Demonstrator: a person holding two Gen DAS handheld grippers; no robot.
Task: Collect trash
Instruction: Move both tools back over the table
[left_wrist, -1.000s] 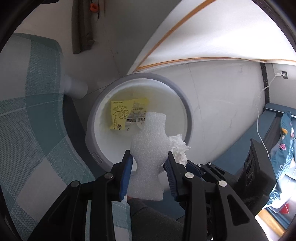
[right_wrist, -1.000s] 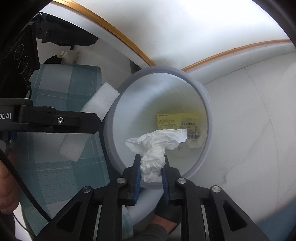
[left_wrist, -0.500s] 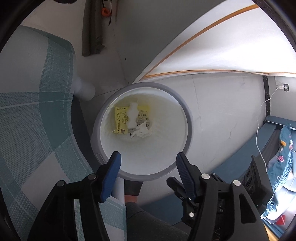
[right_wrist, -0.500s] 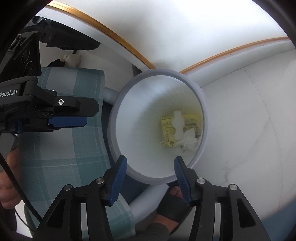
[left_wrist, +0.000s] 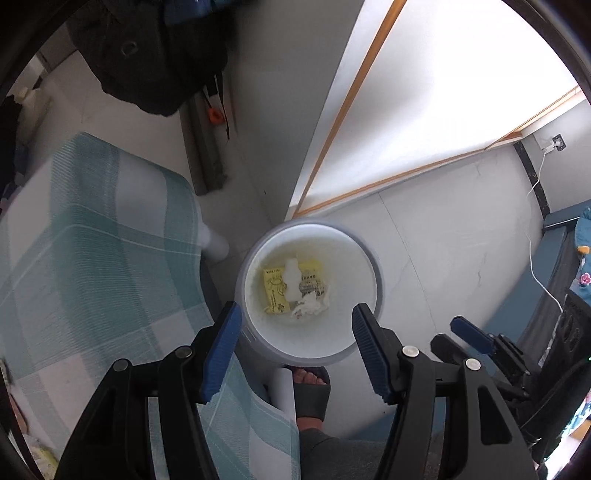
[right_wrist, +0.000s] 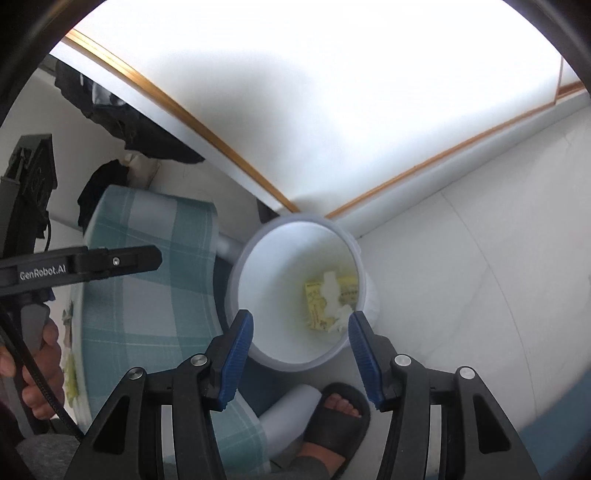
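A white round trash bin (left_wrist: 364, 254) (right_wrist: 266, 295) stands on the floor in the corner. At its bottom lie a yellow wrapper (left_wrist: 272, 288) (right_wrist: 316, 302), a white foam piece (left_wrist: 291, 278) (right_wrist: 330, 286) and a crumpled tissue (left_wrist: 310, 305) (right_wrist: 341, 317). My left gripper (left_wrist: 295, 332) hangs open high above the bin with nothing between its blue pads. My right gripper (right_wrist: 300, 341) is open above the bin's near rim, also holding nothing. The left gripper's finger (right_wrist: 110, 263) shows at the left of the right wrist view.
A table with a green checked cloth (left_wrist: 92, 266) (right_wrist: 155, 288) stands left of the bin, its white leg (left_wrist: 214, 242) beside it. A person's foot in a black sandal (left_wrist: 310, 387) (right_wrist: 332, 413) is just below the bin. A white cable (left_wrist: 535, 258) runs along the right wall.
Both grippers opened and let go: the foam piece and the tissue fell into the bin onto the yellow wrapper. Both grippers then rose, so the bin looks smaller and farther.
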